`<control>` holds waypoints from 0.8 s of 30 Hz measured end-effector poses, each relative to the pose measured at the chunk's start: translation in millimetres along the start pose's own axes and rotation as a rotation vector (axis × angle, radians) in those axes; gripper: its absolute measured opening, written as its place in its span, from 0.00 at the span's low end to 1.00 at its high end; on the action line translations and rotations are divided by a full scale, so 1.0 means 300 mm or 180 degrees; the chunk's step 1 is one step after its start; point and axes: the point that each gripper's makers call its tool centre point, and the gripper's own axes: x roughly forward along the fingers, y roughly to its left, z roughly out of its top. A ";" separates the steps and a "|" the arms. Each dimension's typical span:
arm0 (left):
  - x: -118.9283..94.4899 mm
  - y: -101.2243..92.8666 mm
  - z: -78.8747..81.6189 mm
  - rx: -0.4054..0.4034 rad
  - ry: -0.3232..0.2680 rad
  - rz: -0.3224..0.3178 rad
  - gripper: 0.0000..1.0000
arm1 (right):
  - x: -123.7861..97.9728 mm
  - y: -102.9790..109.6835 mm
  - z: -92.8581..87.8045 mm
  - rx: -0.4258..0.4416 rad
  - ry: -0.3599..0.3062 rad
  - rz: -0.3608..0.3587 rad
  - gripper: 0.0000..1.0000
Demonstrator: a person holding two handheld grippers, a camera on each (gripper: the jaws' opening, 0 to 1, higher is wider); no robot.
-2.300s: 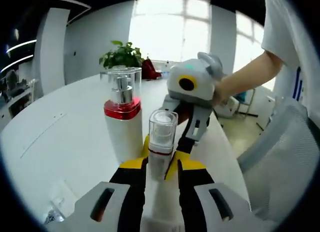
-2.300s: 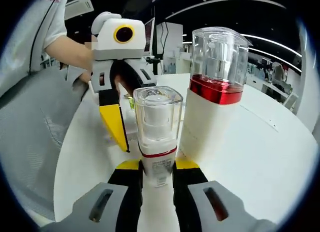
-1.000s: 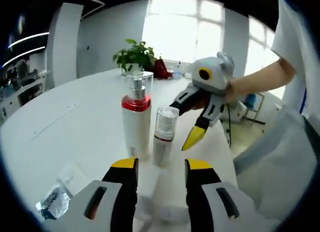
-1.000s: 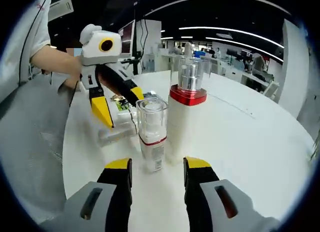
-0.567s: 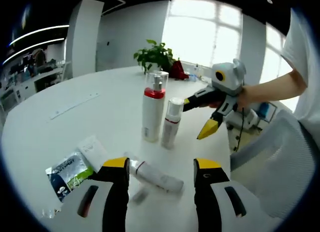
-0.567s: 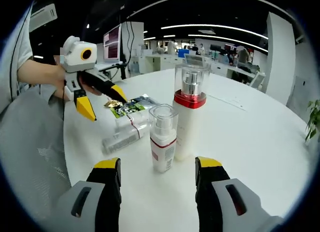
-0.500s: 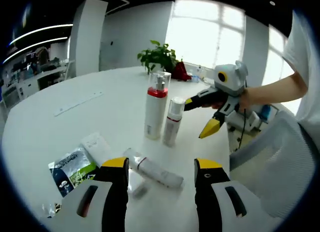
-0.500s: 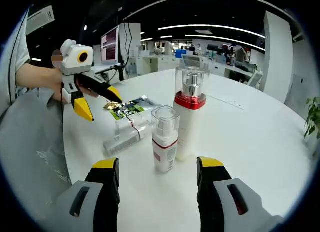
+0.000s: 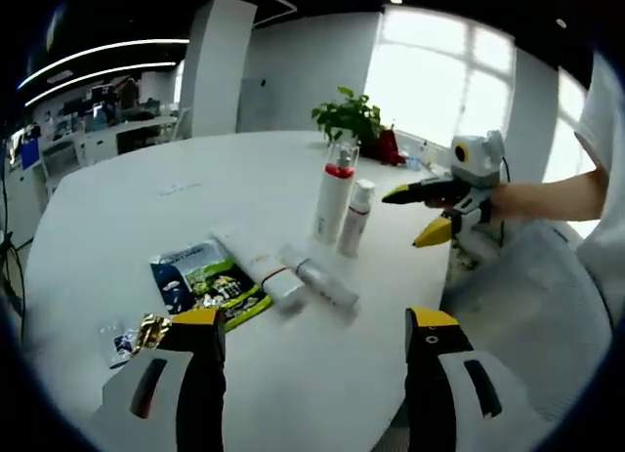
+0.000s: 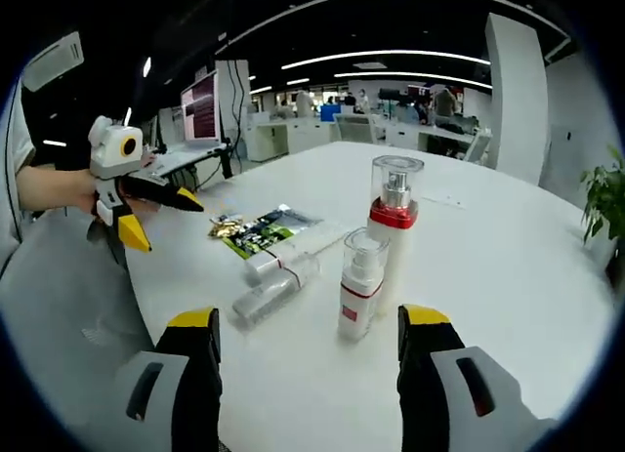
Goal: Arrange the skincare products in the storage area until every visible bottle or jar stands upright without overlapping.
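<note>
White round table (image 10: 508,267) carries two upright pump bottles (image 10: 394,239), two lying tubes (image 10: 269,296), foil sachets (image 9: 210,281); both grippers' fingers spread, empty.

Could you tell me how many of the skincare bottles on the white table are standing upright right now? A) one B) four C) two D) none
C: the tall red-collared pump bottle and the smaller clear-capped bottle stand side by side, while two tubes lie flat beside them.
</note>
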 end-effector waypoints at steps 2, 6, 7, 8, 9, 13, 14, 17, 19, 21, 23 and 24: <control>-0.030 0.007 -0.007 -0.0014 -0.0004 0.0037 0.70 | -0.011 0.004 0.016 0.0046 -0.0044 -0.0025 0.76; -0.076 0.012 -0.013 -0.0026 -0.0010 0.0100 0.73 | -0.028 0.016 0.052 0.0153 -0.0134 -0.0069 0.79; -0.085 0.019 -0.016 -0.0024 -0.0006 0.0113 0.74 | -0.032 0.023 0.059 0.0171 -0.0149 -0.0072 0.80; -0.094 0.021 -0.018 -0.0020 -0.0004 0.0127 0.75 | -0.035 0.028 0.065 0.0178 -0.0161 -0.0081 0.81; -0.106 0.016 -0.017 -0.0022 -0.0001 0.0142 0.76 | -0.040 0.035 0.072 0.0171 -0.0176 -0.0094 0.82; -0.143 0.021 -0.031 -0.0061 0.0012 0.0182 0.78 | -0.059 0.069 0.083 0.0167 -0.0188 -0.0096 0.83; -0.150 0.021 -0.034 -0.0065 0.0007 0.0189 0.79 | -0.063 0.073 0.082 0.0174 -0.0185 -0.0095 0.84; -0.174 0.021 -0.050 -0.0099 0.0030 0.0223 0.84 | -0.080 0.081 0.076 0.0185 -0.0170 -0.0121 0.85; -0.187 0.019 -0.053 -0.0113 0.0029 0.0238 0.86 | -0.092 0.091 0.076 0.0203 -0.0172 -0.0128 0.85; -0.203 0.022 -0.054 -0.0148 0.0009 0.0262 0.86 | -0.097 0.085 0.068 0.0217 -0.0154 -0.0142 0.86; -0.213 0.020 -0.050 -0.0183 -0.0017 0.0282 0.88 | -0.104 0.095 0.068 0.0216 -0.0137 -0.0146 0.87; -0.220 0.018 -0.047 -0.0213 -0.0042 0.0298 0.89 | -0.109 0.096 0.068 0.0224 -0.0128 -0.0156 0.88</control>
